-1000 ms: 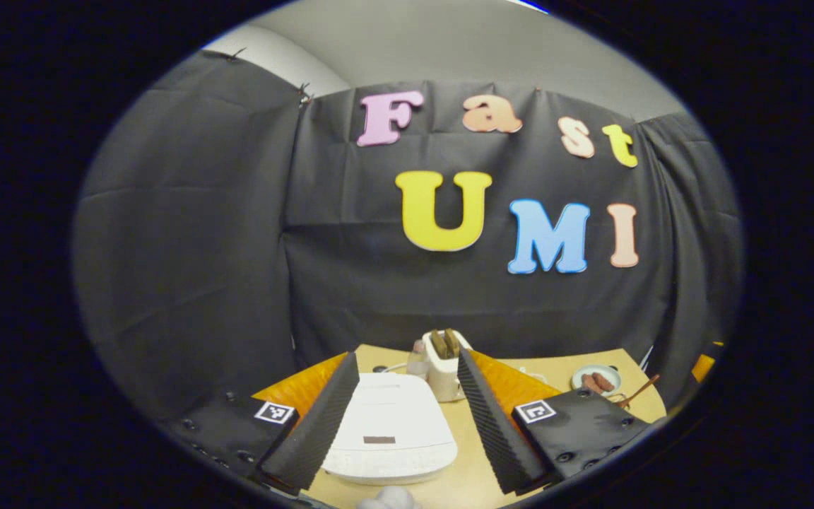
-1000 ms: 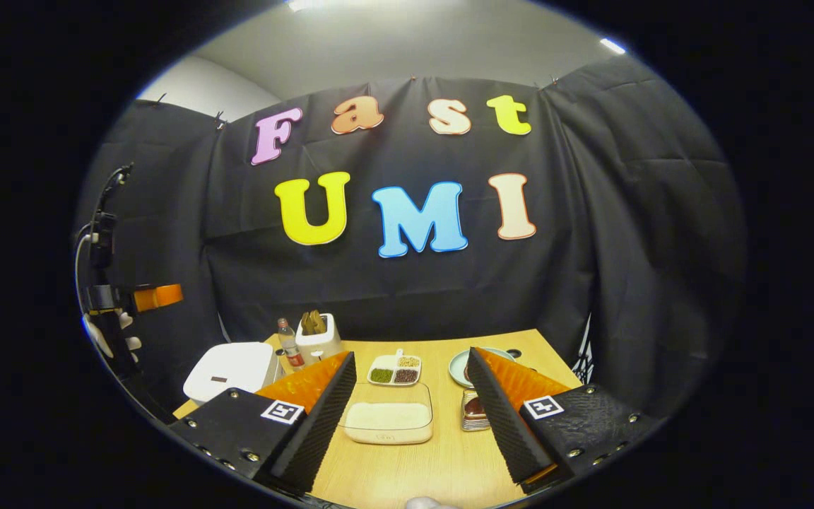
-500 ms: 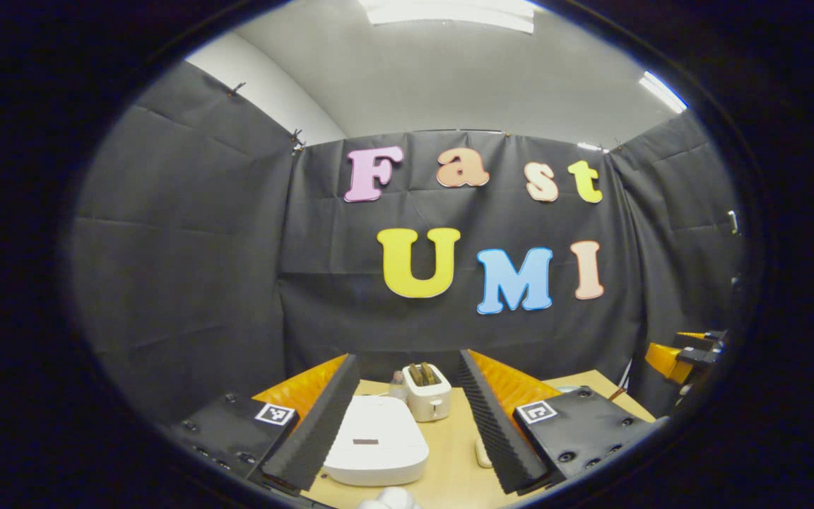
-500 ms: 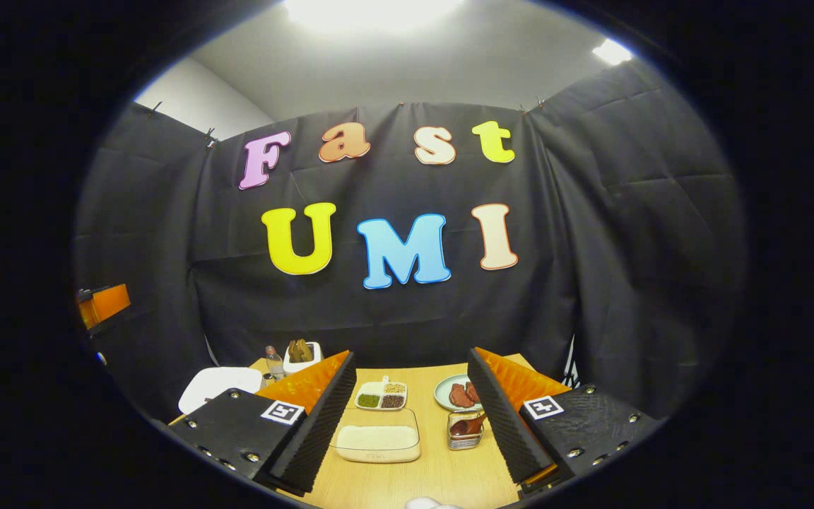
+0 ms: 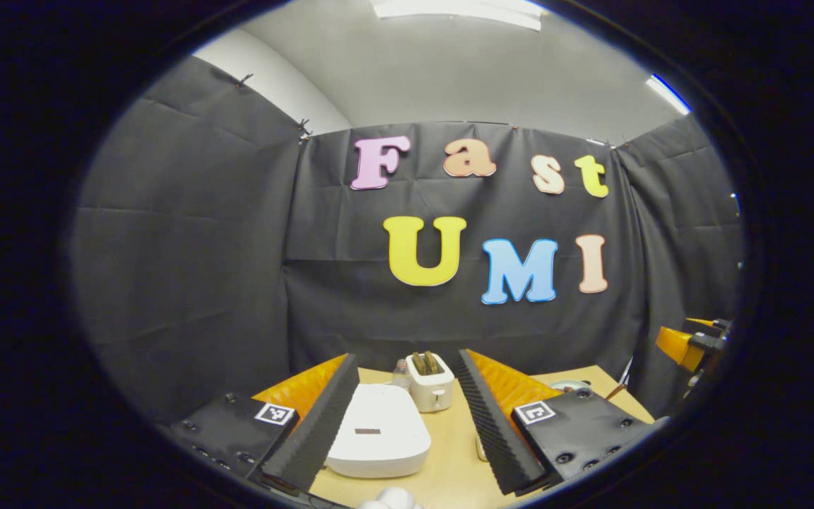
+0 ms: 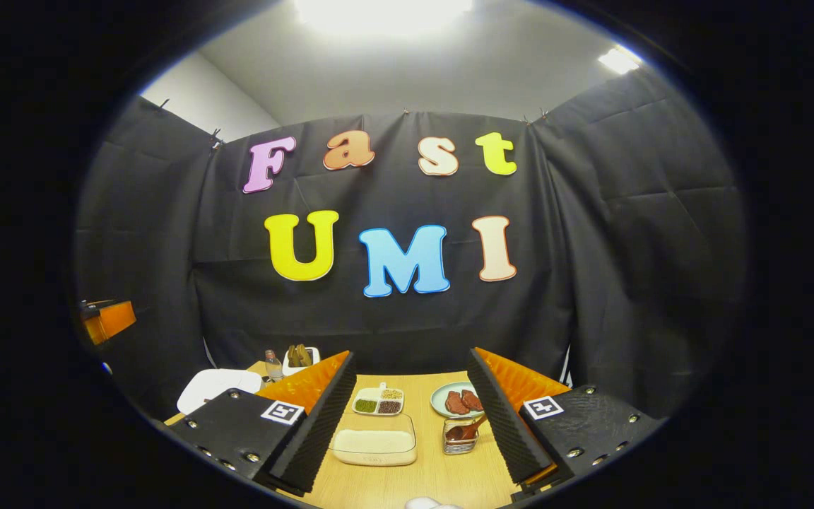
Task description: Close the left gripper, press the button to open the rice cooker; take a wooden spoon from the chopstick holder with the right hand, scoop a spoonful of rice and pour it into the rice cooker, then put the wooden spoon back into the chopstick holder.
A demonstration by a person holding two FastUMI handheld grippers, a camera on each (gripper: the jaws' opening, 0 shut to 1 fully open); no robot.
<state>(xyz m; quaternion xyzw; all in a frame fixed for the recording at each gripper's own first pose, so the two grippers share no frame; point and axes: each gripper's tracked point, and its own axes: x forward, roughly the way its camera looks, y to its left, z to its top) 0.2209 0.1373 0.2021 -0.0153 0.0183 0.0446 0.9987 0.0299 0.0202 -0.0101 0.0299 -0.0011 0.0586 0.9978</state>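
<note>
Left gripper (image 5: 407,445): fingers spread wide, nothing between them, held above the table (image 5: 453,463). In the left gripper view, going left to right: the left finger (image 5: 315,431) overlaps the near-left edge of the rice cooker (image 5: 379,431). The cooker is white, lid down, and lies between the two fingers, nearer the left one. Just behind it stand a small bottle (image 5: 400,373) and a white toaster (image 5: 429,382) with two slices in its slots. The right finger (image 5: 488,424) stands to the right of the cooker, apart from it. Past it, at the far right of the table, the rim of a plate (image 5: 568,386) shows, and a thin brown stick (image 5: 613,389) (spoon handle? cannot tell). At the far right edge of this view, the other gripper's orange body (image 5: 686,343) hangs in the air.

Right gripper (image 6: 412,435): fingers also wide apart, empty, above the table (image 6: 442,477). In the right gripper view, left to right: orange part of the left gripper (image 6: 107,319) at the edge; cooker (image 6: 213,387) at the table's left end; bottle (image 6: 273,366) and toaster (image 6: 299,357) behind it. Between the fingers: a clear dish of rice (image 6: 373,444), with a divided dish (image 6: 379,401) of grains behind it. Right of the rice stands the holder (image 6: 458,438), a wire basket, with the spoon (image 6: 465,430) lying tilted in it, bowl down. Behind that, a plate (image 6: 455,401) with meat slices, partly hidden by the right finger (image 6: 502,424).
</note>
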